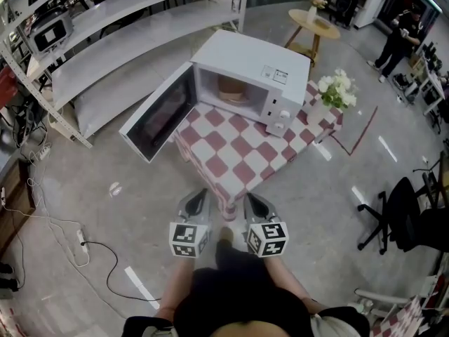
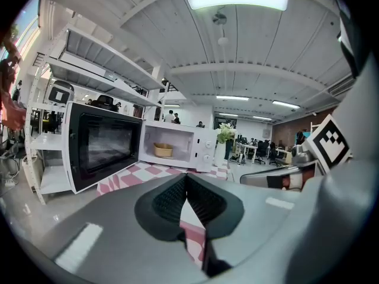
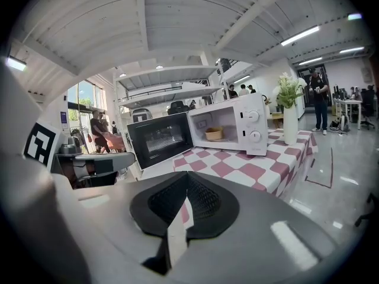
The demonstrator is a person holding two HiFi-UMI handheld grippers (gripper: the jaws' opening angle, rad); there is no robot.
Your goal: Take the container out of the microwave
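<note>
Small table (image 1: pixel 231 156) with red-and-white checked cloth stands on grey concrete floor (image 1: pixel 91 181) of open workshop; white shelving (image 1: pixel 119 27) far left, round wooden table (image 1: pixel 313 21) far right, black office chair (image 1: pixel 403 220) near right. White microwave (image 1: pixel 256 62) on far part of table, door (image 1: pixel 158 114) swung wide to left; vase of white flowers (image 1: pixel 337 90) just right of it. Container (image 1: pixel 231 90): tan, round, shallow, sits inside microwave cavity. Left gripper (image 1: pixel 200 196) and right gripper (image 1: pixel 251 199) side by side at table's near edge, well short of microwave; both pairs of jaws closed tip to tip, nothing gripped
</note>
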